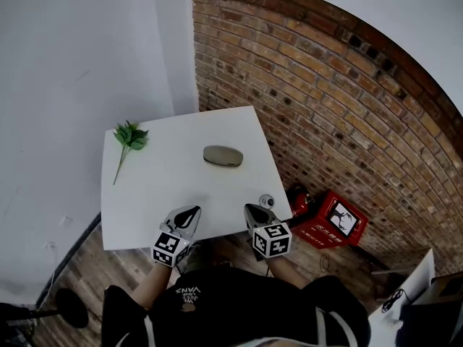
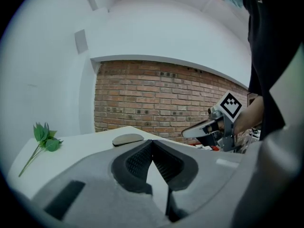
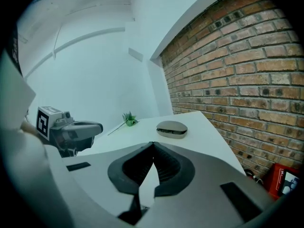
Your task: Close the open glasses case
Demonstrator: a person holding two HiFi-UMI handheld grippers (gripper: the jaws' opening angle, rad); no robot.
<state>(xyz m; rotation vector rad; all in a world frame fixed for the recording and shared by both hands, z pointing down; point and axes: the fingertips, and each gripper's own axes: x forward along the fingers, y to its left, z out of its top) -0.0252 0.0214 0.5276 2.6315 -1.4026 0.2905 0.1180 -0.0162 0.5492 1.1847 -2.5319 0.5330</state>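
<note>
Left hand-held gripper (image 1: 190,214) and right hand-held gripper (image 1: 252,211) are hovering closed, empty.
Grey oval hard-shell glasses case (image 1: 223,156) is lying at twelve o'clock, probably light, rigid, slick; press lid centre.

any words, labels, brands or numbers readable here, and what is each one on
"VANS", upside down, on the person's black shirt; the smaller line by it is too small to read.
Label on the red box: too small to read.
On the cubes of the left tongs and right tongs: square markers, no words.
</note>
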